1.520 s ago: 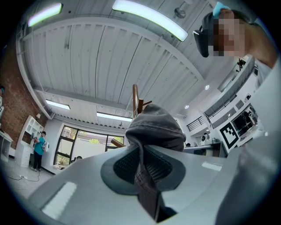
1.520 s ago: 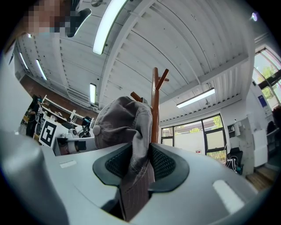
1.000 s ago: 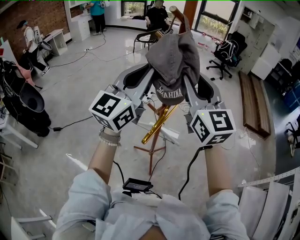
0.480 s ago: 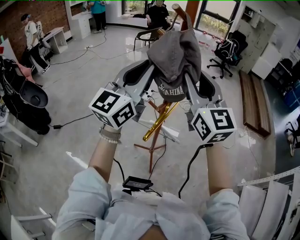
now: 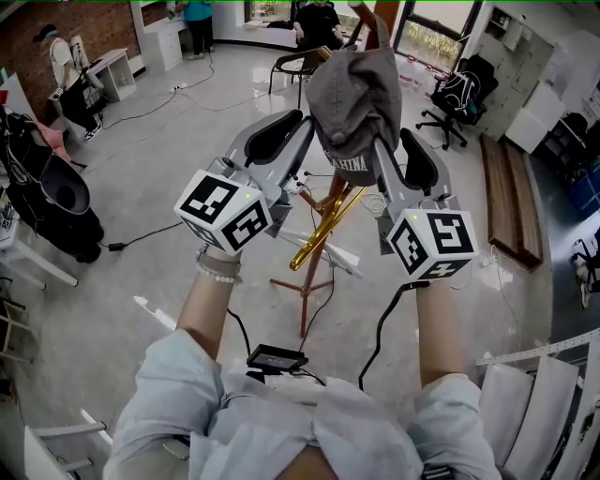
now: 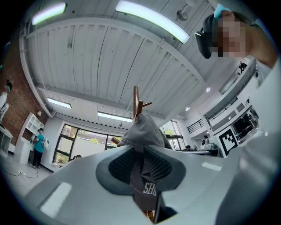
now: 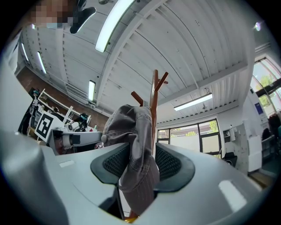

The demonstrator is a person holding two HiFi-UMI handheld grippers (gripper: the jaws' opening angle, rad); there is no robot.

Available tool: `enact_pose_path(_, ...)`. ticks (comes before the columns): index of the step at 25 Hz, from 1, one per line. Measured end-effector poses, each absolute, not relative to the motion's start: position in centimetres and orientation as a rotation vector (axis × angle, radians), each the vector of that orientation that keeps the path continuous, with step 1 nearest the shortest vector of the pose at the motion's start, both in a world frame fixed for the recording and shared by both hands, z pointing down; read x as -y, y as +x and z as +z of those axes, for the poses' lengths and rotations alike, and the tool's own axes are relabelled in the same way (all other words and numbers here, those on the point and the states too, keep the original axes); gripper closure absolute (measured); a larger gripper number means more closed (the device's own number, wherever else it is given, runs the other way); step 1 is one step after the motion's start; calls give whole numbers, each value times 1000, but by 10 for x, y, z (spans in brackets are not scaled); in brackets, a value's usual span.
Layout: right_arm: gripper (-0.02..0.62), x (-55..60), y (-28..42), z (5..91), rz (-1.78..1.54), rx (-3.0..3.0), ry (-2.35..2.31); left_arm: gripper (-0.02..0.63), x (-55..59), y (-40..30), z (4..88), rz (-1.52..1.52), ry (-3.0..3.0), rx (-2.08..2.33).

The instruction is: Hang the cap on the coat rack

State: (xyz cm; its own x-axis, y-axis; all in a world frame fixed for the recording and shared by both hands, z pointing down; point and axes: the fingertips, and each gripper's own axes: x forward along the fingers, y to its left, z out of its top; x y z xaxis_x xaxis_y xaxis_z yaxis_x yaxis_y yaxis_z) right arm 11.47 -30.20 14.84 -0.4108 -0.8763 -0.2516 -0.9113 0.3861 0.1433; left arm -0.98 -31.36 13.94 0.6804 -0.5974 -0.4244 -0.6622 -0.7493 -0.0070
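Observation:
A grey cap (image 5: 354, 94) with white lettering is draped over the top of the wooden coat rack (image 5: 302, 291), and the rack's pegs (image 5: 375, 19) stick out above it. My left gripper (image 5: 305, 131) holds the cap's left side. In the left gripper view the gripper (image 6: 141, 169) pinches the cap's (image 6: 145, 132) fabric between its pads. My right gripper (image 5: 384, 155) is at the cap's right side. In the right gripper view its (image 7: 139, 165) jaws are opening: the cap (image 7: 131, 127) still hangs between them, with a gap at one pad beside the rack pole (image 7: 154, 88).
A gold-coloured rod (image 5: 323, 234) leans on the rack below the cap. Black bags (image 5: 56, 206) stand at the left, office chairs (image 5: 450, 98) and a wooden bench (image 5: 506, 202) at the right. People are at the back of the room. Cables run across the floor.
Both grippers and the cap have moved slightly up and away, farther over the rack's top. The left gripper's hold on the cap is unchanged.

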Motion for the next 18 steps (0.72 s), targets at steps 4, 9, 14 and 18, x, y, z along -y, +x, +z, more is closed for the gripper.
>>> enact_pose_path(4, 420, 296, 117, 151, 422, -2495, -1648, 568, 304, -7, 143, 562, -2713, -1017)
enact_pose_path(9, 420, 284, 123, 153, 477, -2465, -1680, 568, 290, -4, 148, 534, -2703, -1002)
enact_pose_path(14, 426, 267, 126, 155, 507, -2452, -1689, 568, 274, -3, 153, 528, -2724, -1000)
enact_pose_path(18, 438, 253, 125, 163, 518, -2455, -1693, 569, 261, 1, 158, 509, -2723, -991)
